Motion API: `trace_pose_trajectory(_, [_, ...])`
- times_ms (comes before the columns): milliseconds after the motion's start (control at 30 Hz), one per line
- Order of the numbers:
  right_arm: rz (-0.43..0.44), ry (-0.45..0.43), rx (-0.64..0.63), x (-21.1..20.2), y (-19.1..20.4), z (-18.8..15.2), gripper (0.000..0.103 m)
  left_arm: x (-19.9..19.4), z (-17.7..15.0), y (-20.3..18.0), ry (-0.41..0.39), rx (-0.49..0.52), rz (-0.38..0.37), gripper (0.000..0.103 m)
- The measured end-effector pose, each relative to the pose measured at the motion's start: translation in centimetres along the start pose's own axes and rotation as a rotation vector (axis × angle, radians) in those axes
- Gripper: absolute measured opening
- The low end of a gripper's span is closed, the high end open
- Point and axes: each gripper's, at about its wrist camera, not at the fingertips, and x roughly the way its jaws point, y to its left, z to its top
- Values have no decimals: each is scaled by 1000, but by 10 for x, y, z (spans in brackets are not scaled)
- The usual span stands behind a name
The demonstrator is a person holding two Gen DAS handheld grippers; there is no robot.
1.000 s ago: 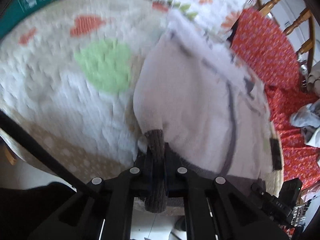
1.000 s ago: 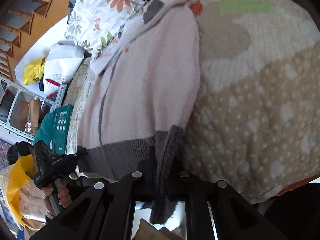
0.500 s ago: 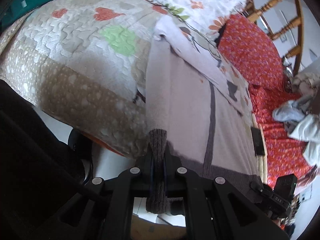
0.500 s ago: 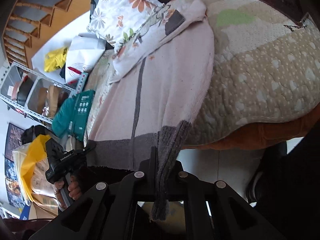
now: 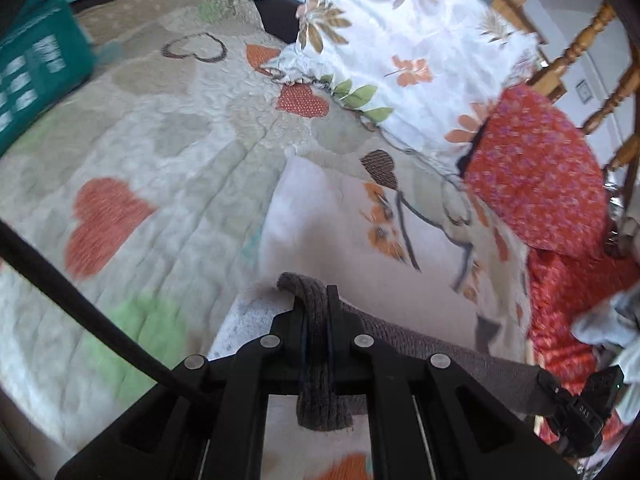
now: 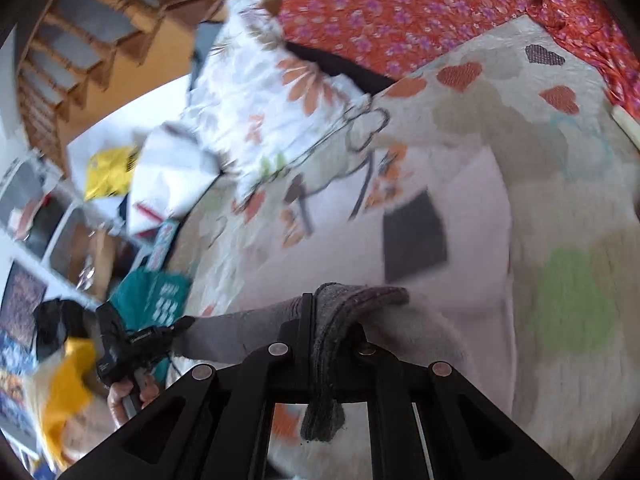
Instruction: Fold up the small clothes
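1. Since half a second ago, I have carried the sweater's grey hem (image 5: 316, 344) forward over its pale body (image 5: 344, 224) on the quilt (image 5: 168, 168).
2. My left gripper (image 5: 317, 312) and right gripper (image 6: 334, 320) each pinch a hem corner.
3. I should lay the corners level before letting go.

Open quilt ahead — pillows behind

The heart-patterned quilted bedspread (image 5: 168, 168) lies bare leftward; the floral white pillow (image 5: 404, 52) and red flowered cushion (image 5: 536, 176) block the far side.
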Motion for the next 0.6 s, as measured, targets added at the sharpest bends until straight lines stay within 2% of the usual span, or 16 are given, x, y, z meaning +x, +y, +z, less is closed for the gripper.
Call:
trace_pose_trajectory(200, [-79, 54, 49, 53, -34, 33, 6, 68, 22, -6, 78, -11, 16, 7])
trace_pose_trajectory(300, [-60, 38, 91, 70, -54, 51, 6, 82, 33, -8, 67, -35, -7, 7])
trace_pose_trajectory(367, [-38, 5, 118, 78, -62, 64, 9, 86, 43, -12, 32, -42, -22, 9])
trace_pose_trajectory(400, [-42, -31, 126, 80, -66, 72, 9, 86, 47, -14, 16, -45, -23, 16])
trace_pose_trajectory(433, [-51, -55, 129, 82, -69, 79, 9, 84, 52, -17, -15, -45, -17, 29])
trace_pose_trajectory(467, [-60, -69, 129, 83, -69, 82, 19, 81, 56, -18, -44, -47, -3, 38])
trace_pose_trajectory(500, [-100, -108, 119, 81, -69, 87, 42, 76, 59, -19, -84, -50, 23, 55])
trace_pose_trajectory(533, [-135, -143, 103, 78, -67, 89, 55, 69, 62, -20, -122, -50, 48, 62])
trace_pose_trajectory(567, [-160, -163, 93, 77, -66, 90, 68, 66, 63, -20, -136, -46, 58, 62])
trace_pose_trajectory(600, [-189, -174, 77, 75, -64, 91, 69, 64, 66, -21, -140, -36, 64, 62])
